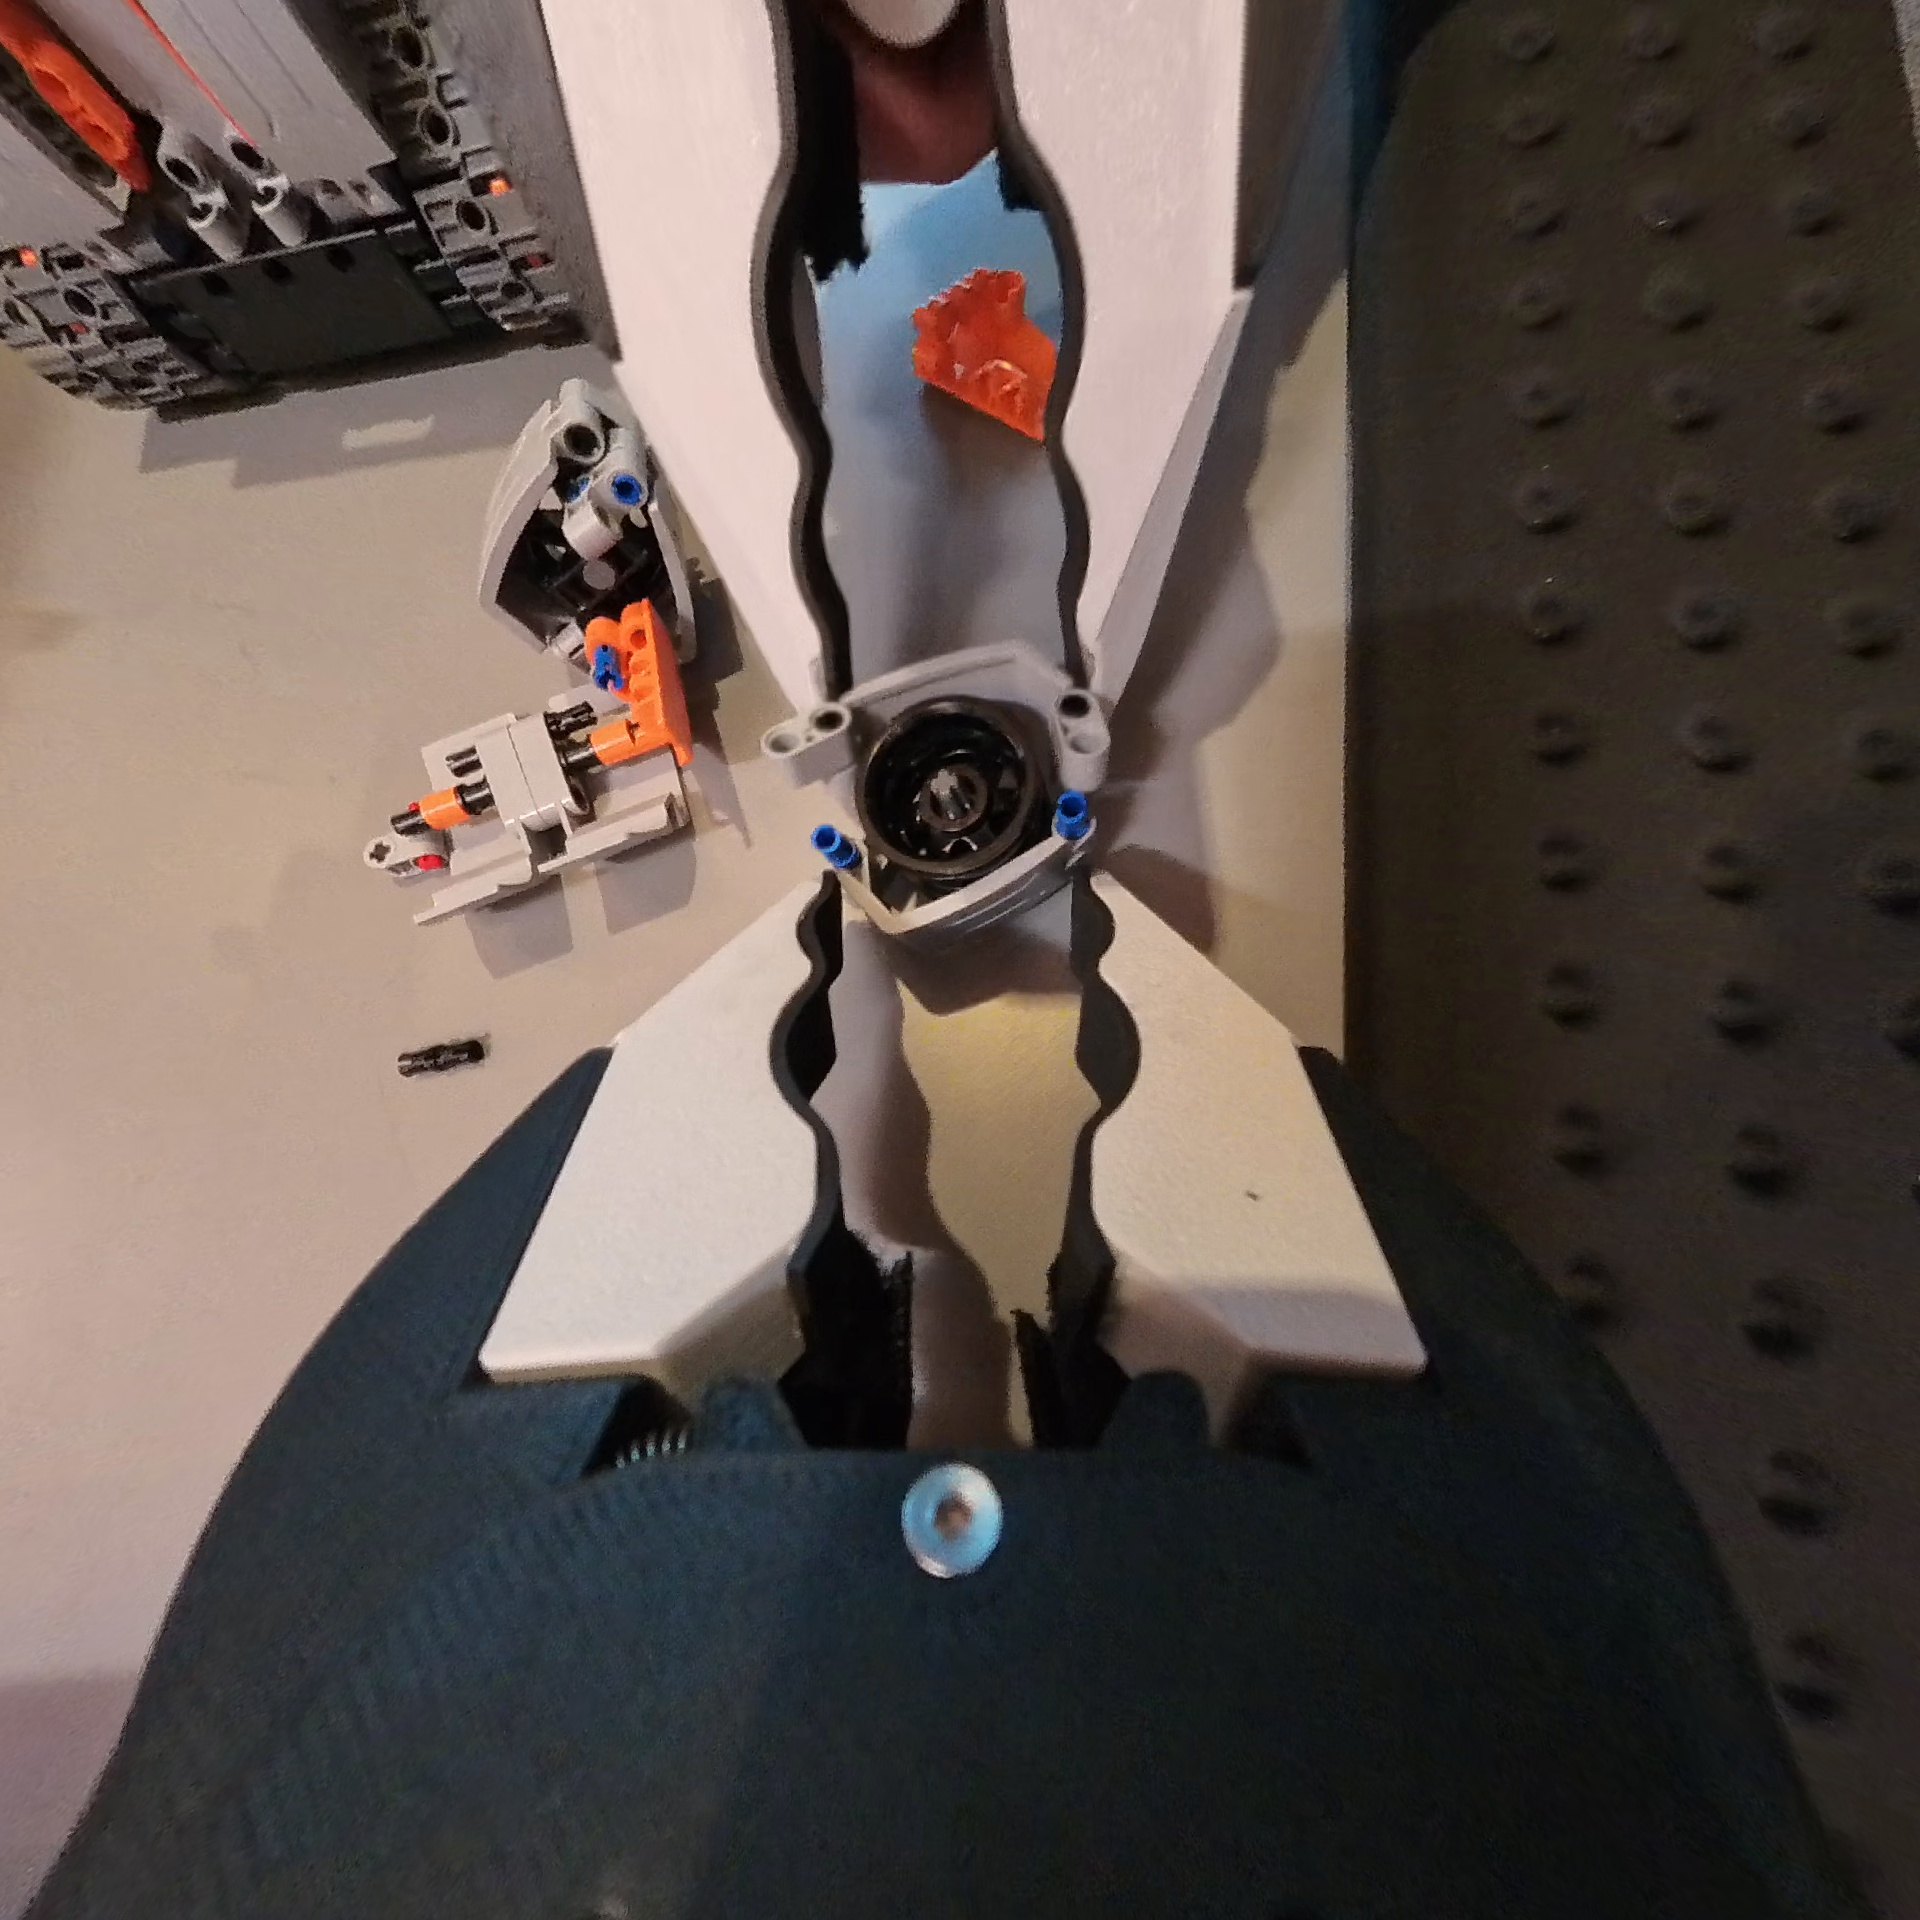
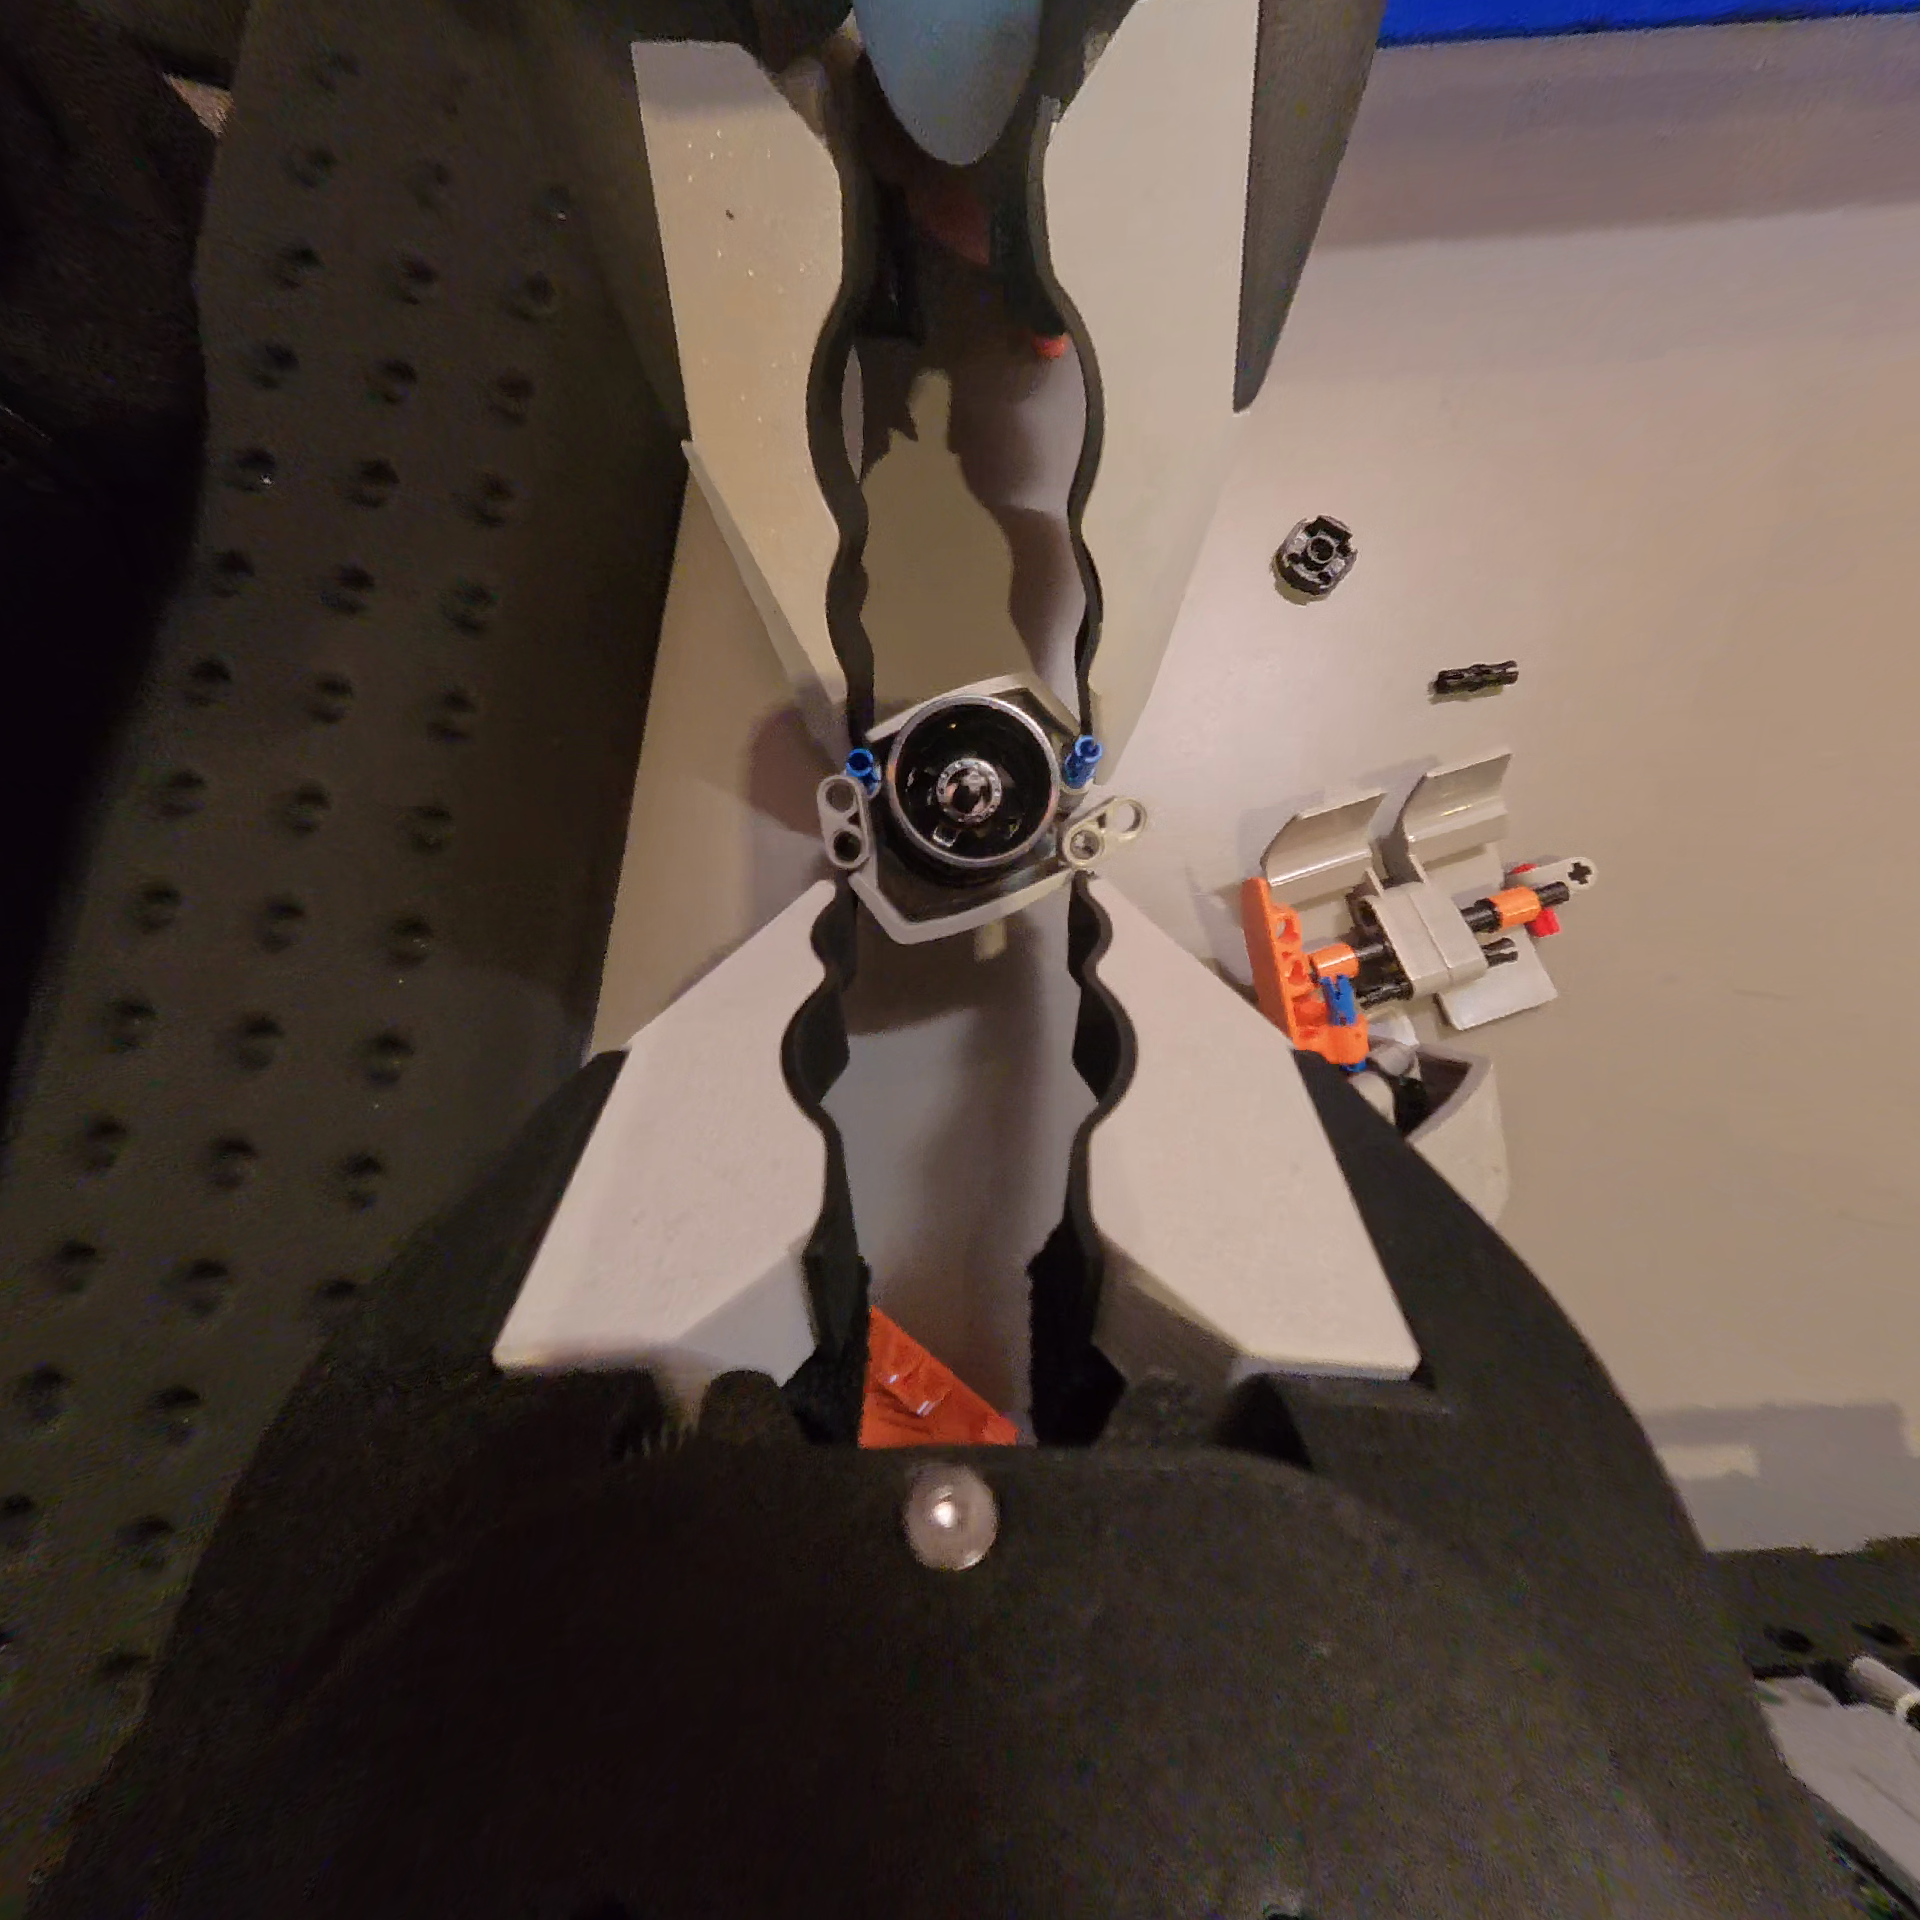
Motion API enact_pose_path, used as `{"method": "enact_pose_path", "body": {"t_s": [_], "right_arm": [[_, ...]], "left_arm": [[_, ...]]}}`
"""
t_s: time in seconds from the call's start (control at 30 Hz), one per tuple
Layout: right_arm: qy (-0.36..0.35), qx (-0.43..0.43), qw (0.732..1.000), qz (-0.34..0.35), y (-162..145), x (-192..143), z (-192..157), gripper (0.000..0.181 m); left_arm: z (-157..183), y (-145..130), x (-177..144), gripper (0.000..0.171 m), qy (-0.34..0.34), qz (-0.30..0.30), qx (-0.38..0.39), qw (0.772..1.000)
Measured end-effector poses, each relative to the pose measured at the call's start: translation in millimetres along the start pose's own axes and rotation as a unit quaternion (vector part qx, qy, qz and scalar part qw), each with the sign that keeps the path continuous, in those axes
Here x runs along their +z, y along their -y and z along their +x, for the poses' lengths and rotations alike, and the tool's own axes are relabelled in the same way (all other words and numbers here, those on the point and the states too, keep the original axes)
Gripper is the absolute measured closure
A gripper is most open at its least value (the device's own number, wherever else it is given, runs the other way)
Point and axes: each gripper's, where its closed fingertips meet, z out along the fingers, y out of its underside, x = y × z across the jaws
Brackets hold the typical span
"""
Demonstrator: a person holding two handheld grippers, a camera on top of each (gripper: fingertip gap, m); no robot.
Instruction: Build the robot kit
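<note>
Grey toy-brick housing [image 1: 951,800] with black round turbine core and blue pins: clamped at opposite ends by left gripper [image 1: 954,894] and right gripper [image 2: 961,904], both narrowed onto it. Orange brick piece [image 2: 925,1397] partly hidden.

The grey housing [image 1: 940,800] has a black round core and little blue pins [image 1: 834,847], sitting dead centre. Left of it there's a grey-and-orange brick assembly [image 1: 551,790] on the beige tabletop [image 1: 208,935]. Far right is a black mat [image 1: 1662,727] with a dimpled dot pattern.
</note>
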Motion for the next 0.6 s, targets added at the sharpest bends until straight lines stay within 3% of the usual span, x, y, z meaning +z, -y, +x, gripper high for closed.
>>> {"method": "enact_pose_path", "body": {"t_s": [0.6], "right_arm": [[0.045, -0.090, 0.992, -0.081, 3.1, -7.9, -1.8, 0.142]], "left_arm": [[2.3, 3.0, 2.5, 0.131, -0.013, 0.002, -0.003, 1.000]]}}
